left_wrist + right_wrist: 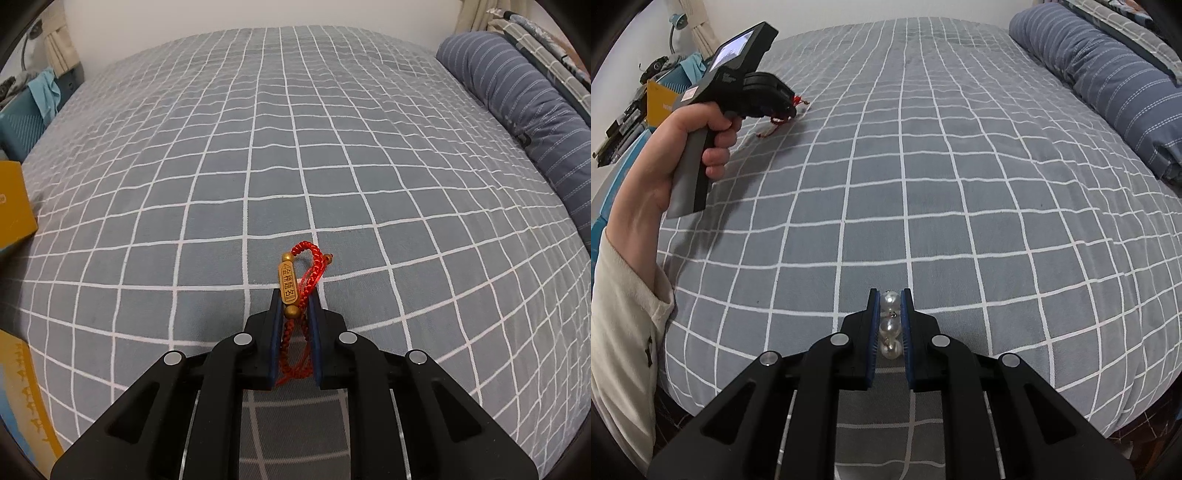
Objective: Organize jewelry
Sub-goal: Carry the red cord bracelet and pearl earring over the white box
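A: On the left, our left gripper is clenched on the red bracelet, with the gold charm sticking out past the tips and the cord trailing back between the pads. It hangs over the bedspread, with a yellow box at the far left edge.

B: We judge the grip sits on cord and bead, so we should carry it level and slowly; the loose loop could snag.

A: On the right, our right gripper is clamped on a pearl strand, three pearls lined up between the pads, near the bed's near edge.

B: Pearls are round and slick, so we'd say keep the squeeze steady and don't tilt. We can't see any tray here, so we should find the spot for each piece before letting go.
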